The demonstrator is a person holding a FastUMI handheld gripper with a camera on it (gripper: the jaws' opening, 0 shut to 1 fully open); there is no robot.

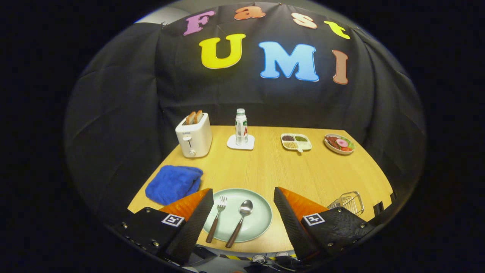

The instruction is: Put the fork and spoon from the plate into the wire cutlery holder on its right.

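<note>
A blue cloth [173,184] lies bunched on the wooden surface [288,170], just beyond the left finger [195,223] of the tongs [242,197]. Behind the cloth, toward the back, a white toaster [194,137] stands with two slices of toast [194,117] sticking up out of its slots.

The tongs are spread wide and hold nothing; their two fingers stand on either side of a pale green plate [261,216] at the near edge of the surface. On the plate lie the fork [216,219] and the spoon [239,223], side by side and apart, the fork to the left. Both have dark wooden handles pointing toward the tongs and metal heads pointing away. Neither finger touches them.

Well beyond the plate, near the back wall, a clear bottle [241,127] with a white cap stands upright on a white coaster [240,143]. Right of it sits a small divided tray [296,142] with separate portions of grains or seeds, and further right a dish [339,144] of mixed food, red and green among it.

The wire holder [348,203] sits at the right of the plate, just beyond the right finger [291,216], near the surface's right edge; part of it is hidden behind the body of the tongs.
</note>
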